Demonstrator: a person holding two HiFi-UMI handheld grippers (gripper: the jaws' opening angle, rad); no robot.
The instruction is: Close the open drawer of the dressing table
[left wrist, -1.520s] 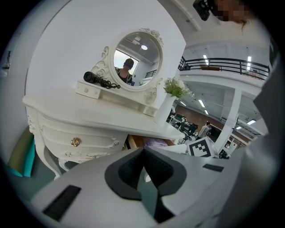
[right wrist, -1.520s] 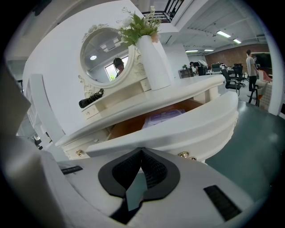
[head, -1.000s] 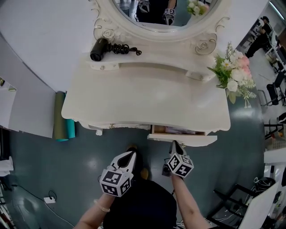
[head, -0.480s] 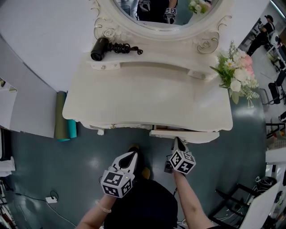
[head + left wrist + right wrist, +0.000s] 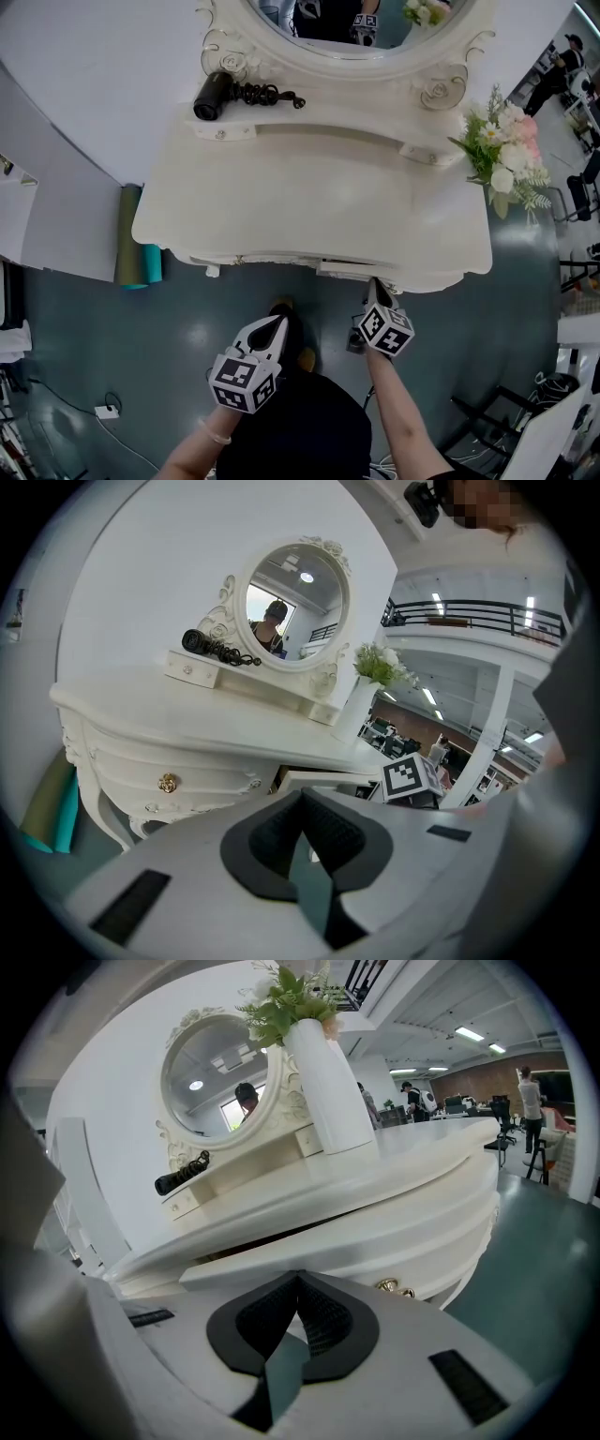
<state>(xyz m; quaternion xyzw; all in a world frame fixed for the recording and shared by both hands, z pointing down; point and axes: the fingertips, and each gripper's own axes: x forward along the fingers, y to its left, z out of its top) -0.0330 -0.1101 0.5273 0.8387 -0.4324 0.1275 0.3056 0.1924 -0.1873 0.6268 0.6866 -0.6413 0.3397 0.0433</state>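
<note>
"Head view first: is the drawer [image 5: 360, 272] shut yet?"

"Nearly. A second ago it stuck well out from the near right side of the dressing table [image 5: 319, 202]. Now only a thin lip shows."

"What's pushing it?"

"My right gripper [image 5: 374, 285]. Its jaws are pressed together on nothing, and its tip is against the drawer front. The right gripper view shows a dark gap above that front, so I judge it needs a little more push."

"And the left?"

"My left gripper [image 5: 275, 325] hangs near me, well apart from the dressing table, jaws together and empty too."
</note>
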